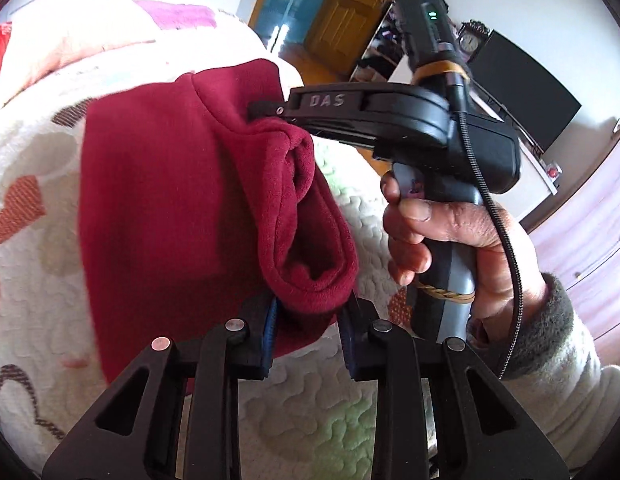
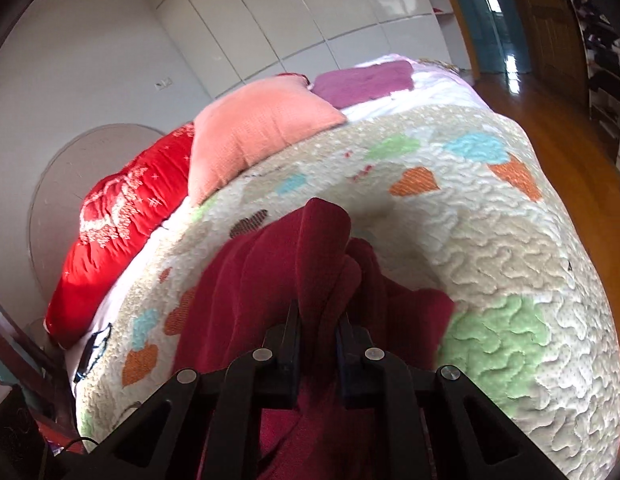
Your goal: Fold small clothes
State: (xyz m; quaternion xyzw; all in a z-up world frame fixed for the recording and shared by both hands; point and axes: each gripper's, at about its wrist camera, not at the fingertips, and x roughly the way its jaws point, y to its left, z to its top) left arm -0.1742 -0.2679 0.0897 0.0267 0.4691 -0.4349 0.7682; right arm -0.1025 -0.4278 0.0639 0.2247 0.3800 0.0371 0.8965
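The bed (image 2: 490,240) has a bumpy white blanket with colored hearts, and its far edge drops to a shiny wood floor (image 2: 570,140) with lots of open room. Pillows sit at the head of the bed: a red one (image 2: 121,216), a pink one (image 2: 253,136) and a purple one (image 2: 366,80). The dark red clothing (image 1: 169,200) hangs up off the blanket, held at two spots. The right gripper (image 1: 265,109) reaches in sideways, and a hand (image 1: 442,240) in a fuzzy sleeve wraps its handle (a black cord curls past the wrist). Its fingers pinch the cloth near a seam. The left gripper (image 1: 310,320) points down at the bed, and its fingers squeeze a rolled, thick fold of the same red cloth.
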